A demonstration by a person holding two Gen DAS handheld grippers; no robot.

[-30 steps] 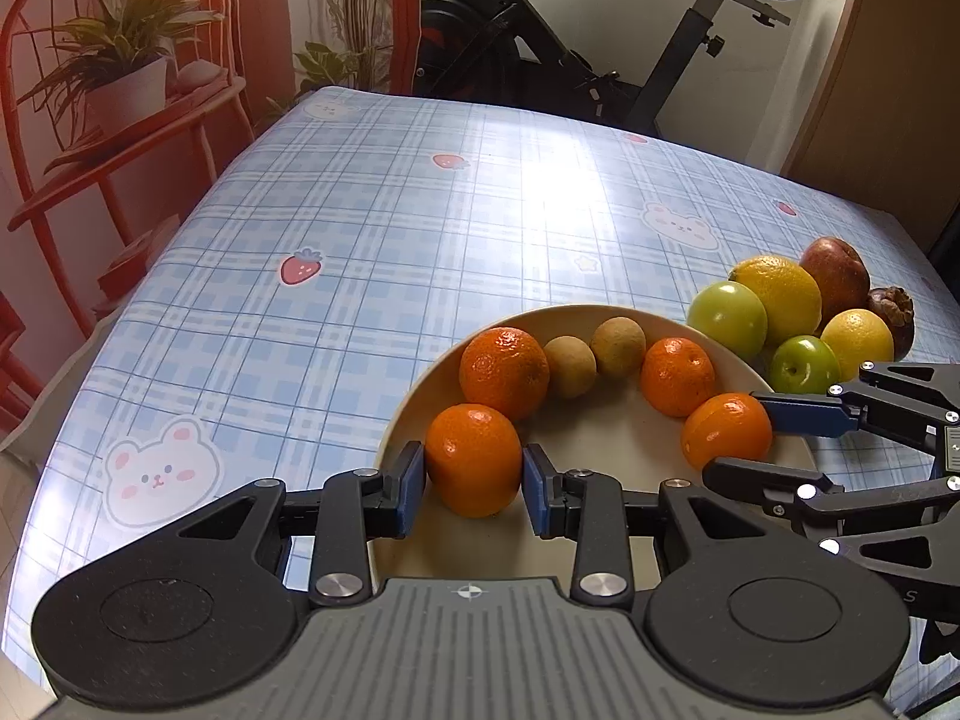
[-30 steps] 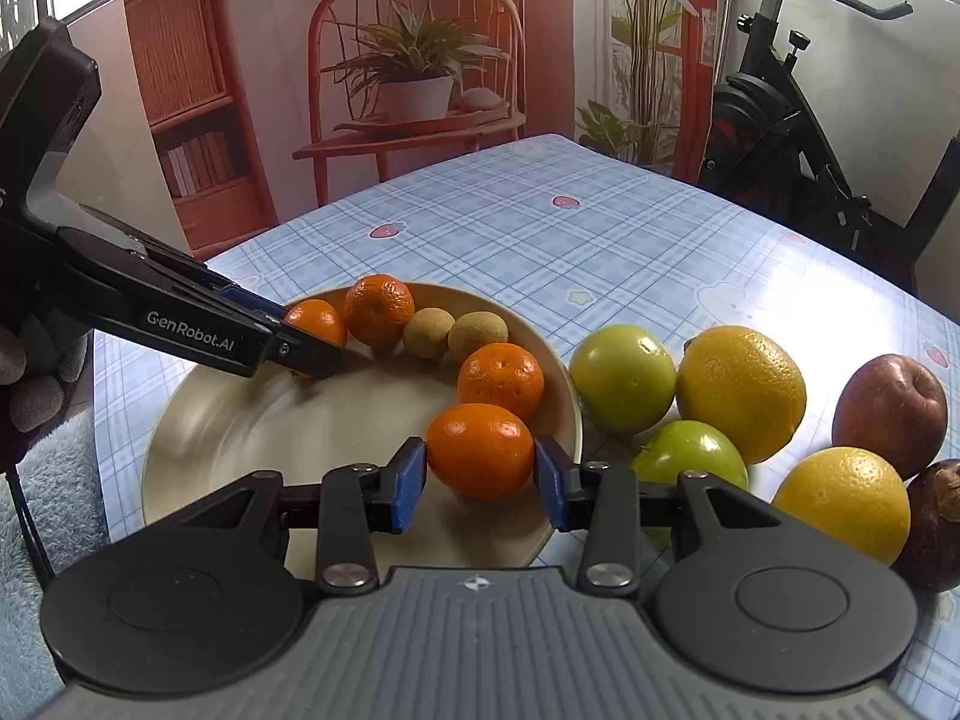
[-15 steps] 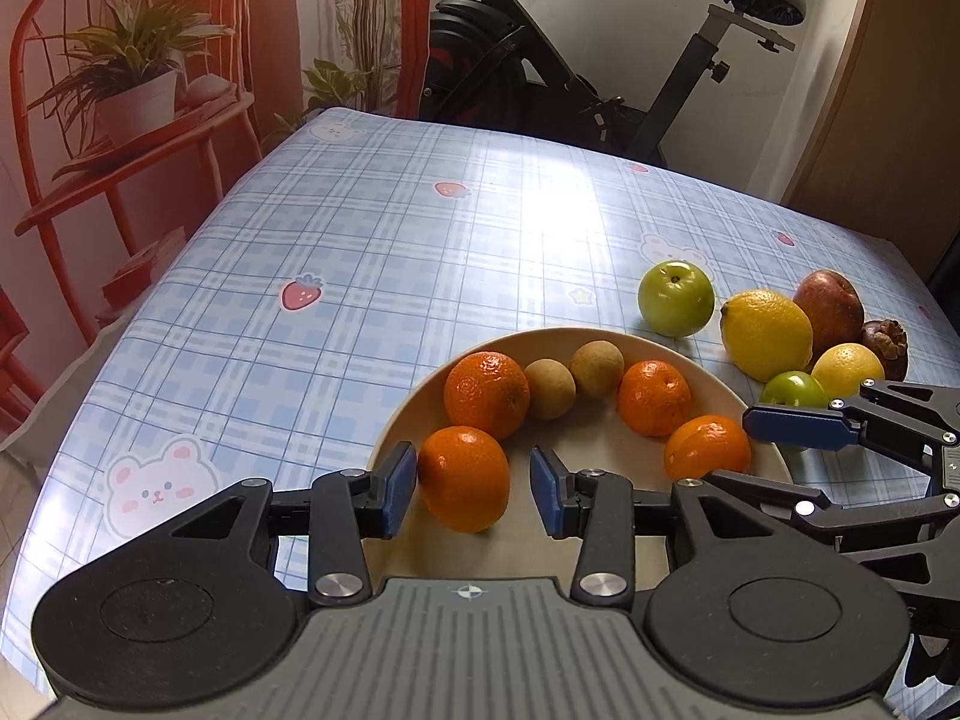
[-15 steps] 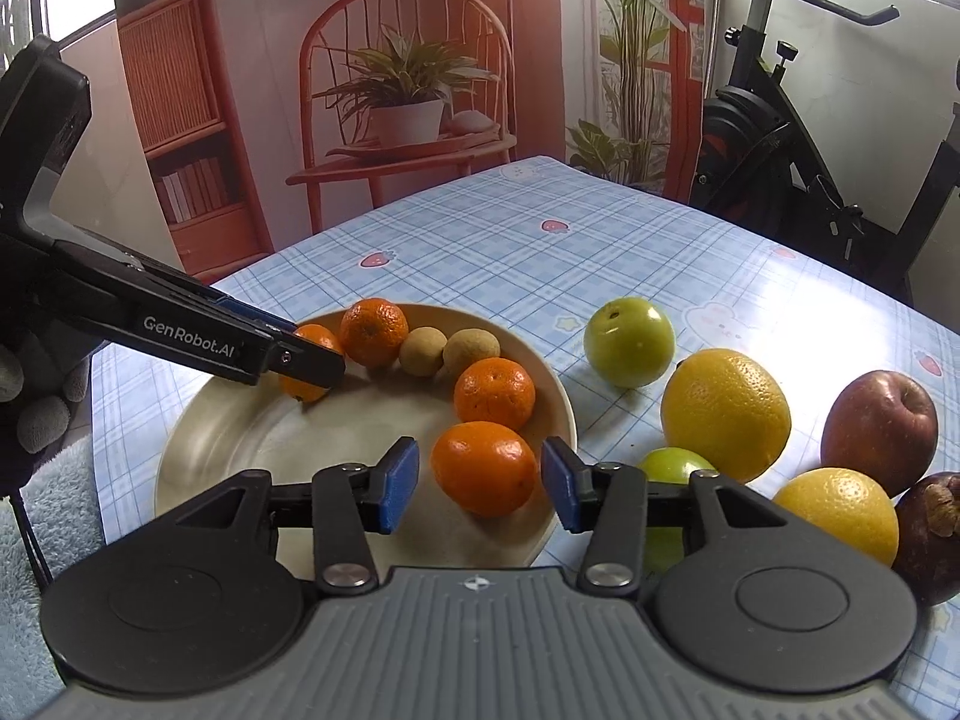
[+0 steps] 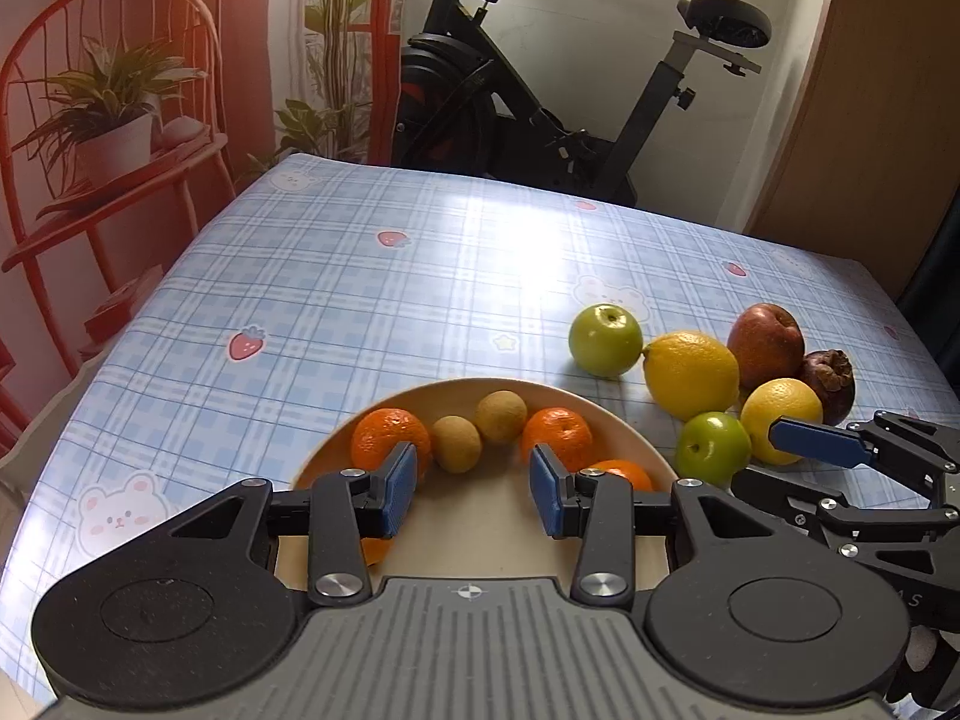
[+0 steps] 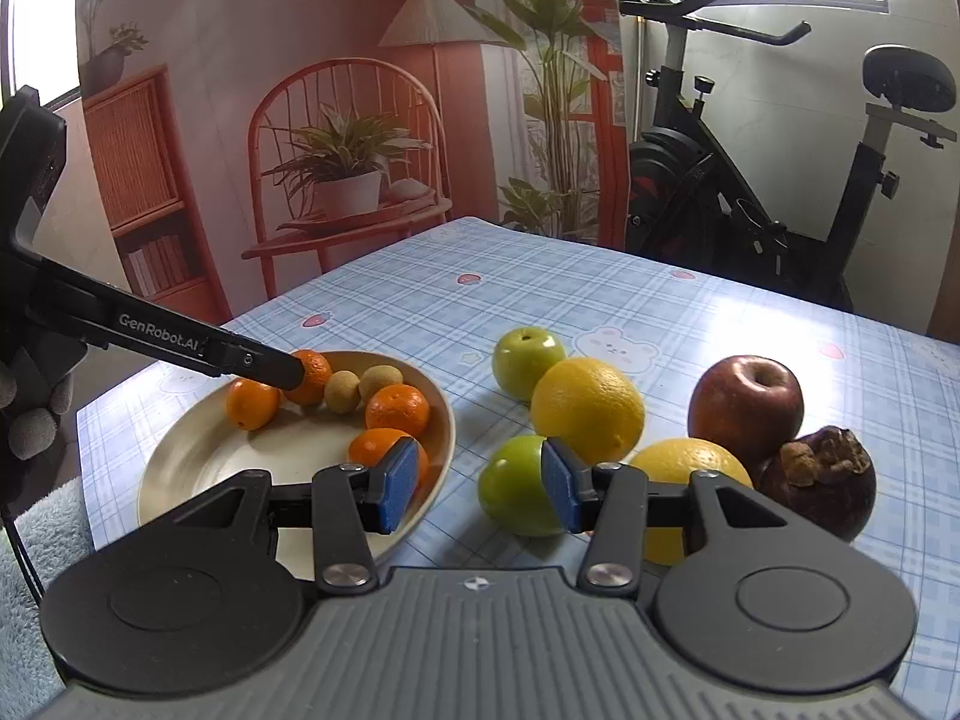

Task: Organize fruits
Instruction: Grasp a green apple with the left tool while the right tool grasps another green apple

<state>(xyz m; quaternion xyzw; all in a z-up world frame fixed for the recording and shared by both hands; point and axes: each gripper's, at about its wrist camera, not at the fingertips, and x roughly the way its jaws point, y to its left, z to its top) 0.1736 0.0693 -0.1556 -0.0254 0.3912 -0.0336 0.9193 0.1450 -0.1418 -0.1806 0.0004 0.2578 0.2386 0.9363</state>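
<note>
Table (image 5: 312, 276) w/ blue plaid cloth, strawberry + bear prints. Directly on it:
- beige plate (image 6: 198, 450), near left, holding small fruit.
- loose fruit grp right of plate: green apple (image 6: 528, 360) far; big yellow citrus (image 6: 585, 408) touching it; 2nd green apple (image 6: 510, 492) near, just beside plate rim; smaller yellow citrus (image 6: 684, 459); red apple (image 6: 744, 405); dark mangosteen (image 6: 819, 480) far right.
Far half of cloth bare, sunlit.
</note>
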